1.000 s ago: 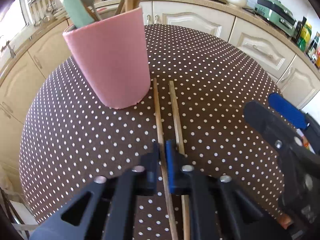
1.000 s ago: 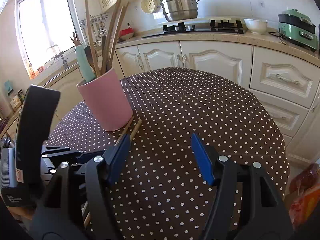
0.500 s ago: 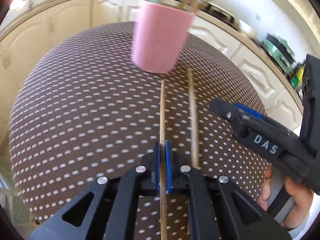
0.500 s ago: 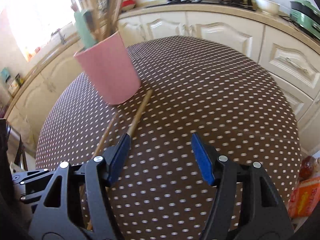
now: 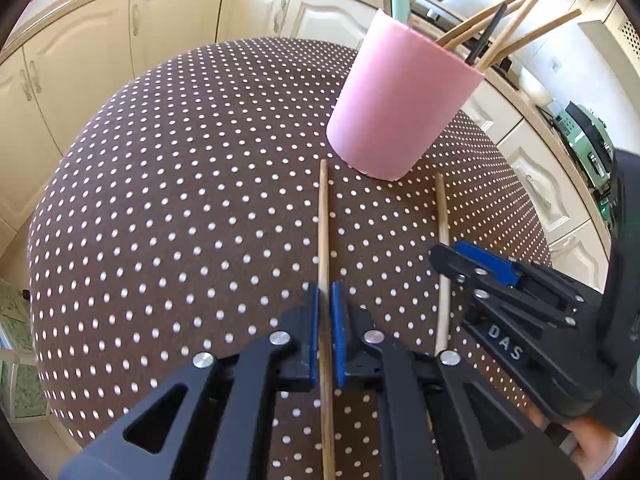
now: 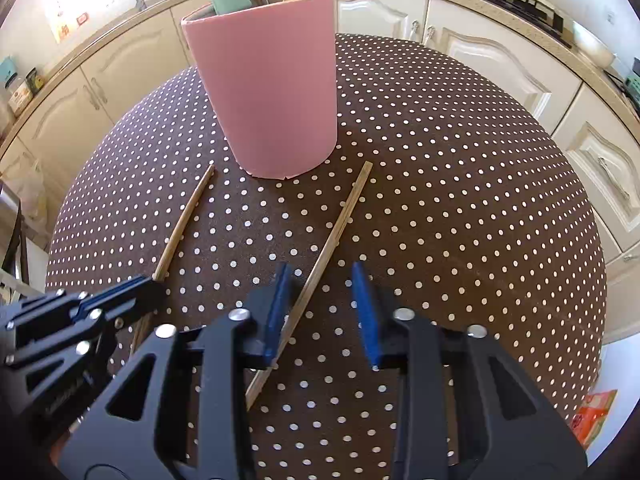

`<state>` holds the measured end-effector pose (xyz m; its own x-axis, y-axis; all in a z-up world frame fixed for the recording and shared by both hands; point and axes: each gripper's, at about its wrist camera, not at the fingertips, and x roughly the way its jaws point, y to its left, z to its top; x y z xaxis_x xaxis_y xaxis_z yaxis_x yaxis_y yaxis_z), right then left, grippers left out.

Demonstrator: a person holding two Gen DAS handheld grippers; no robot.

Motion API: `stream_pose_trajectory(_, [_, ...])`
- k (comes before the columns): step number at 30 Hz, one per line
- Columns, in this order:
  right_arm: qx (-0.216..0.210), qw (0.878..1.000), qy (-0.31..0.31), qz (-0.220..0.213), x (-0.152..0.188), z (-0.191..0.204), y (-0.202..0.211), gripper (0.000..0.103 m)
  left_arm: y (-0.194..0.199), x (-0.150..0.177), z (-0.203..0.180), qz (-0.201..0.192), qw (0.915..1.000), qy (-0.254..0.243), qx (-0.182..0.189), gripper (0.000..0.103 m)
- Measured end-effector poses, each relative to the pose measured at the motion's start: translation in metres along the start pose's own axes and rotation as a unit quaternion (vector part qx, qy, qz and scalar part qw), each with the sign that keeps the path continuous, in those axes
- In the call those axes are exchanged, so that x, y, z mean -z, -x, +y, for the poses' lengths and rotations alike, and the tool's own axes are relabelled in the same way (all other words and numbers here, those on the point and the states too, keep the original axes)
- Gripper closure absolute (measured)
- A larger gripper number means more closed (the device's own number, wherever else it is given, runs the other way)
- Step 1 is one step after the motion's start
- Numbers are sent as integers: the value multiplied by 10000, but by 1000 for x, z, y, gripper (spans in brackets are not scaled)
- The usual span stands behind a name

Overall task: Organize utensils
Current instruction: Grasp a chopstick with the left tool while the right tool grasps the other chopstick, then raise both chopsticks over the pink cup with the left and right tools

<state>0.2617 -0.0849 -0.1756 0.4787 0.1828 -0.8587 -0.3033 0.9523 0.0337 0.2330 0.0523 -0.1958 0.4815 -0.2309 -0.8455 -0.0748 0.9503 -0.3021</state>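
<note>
We log two wrist fisheyes, each looking steeply down along its own gripper fingers, close above the polka-dot tablecloth (image 5: 168, 208). Both share the pink utensil holder (image 5: 400, 96) (image 6: 268, 92) and two chopsticks.

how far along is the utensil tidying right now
Done: the pink holder already has several utensils standing in it. In hand: the left gripper is shut on one chopstick. The right gripper has just been closing around the second chopstick, with a gap still showing beside it. Left: grip the second chopstick, then lift both off the dotted tablecloth and drop them into the holder.
</note>
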Motion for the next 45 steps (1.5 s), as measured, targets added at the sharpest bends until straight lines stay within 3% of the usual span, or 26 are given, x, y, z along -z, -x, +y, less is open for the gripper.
stream_pose_trajectory(6, [-264, 9994, -149, 144, -9, -18, -3, 93, -18, -24, -23, 282, 9988, -346, -204, 88])
stream_pose_trajectory(10, [-535, 9978, -379, 77, -6, -39, 1, 97, -28, -35, -40, 153, 9990, -372, -199, 96])
stream_pose_trajectory(15, [-780, 9949, -603, -198, 14, -51, 13, 97, -9, -27, -33, -425, 9985, -331, 51, 96])
stream_pose_trajectory(20, [-1112, 9865, -802, -897, 30, -64, 44, 97, 17, -14, -31, -1046, 9936, -368, 225, 96])
stream_pose_trajectory(26, [-1165, 9719, -808, -1880, 48, -65, 84, 97, 49, -6, -45, -1904, 9795, -613, 218, 96])
stream_pose_trajectory(37, [-1020, 9341, -387, -3400, 60, -54, 137, 97, 105, 10, -60, -2931, 9507, -953, 351, 96])
stream_pose_trajectory(45, [-868, 9137, -126, -3968, 37, -37, 153, 97, 127, 0, -66, -3440, 9323, -1032, 433, 97])
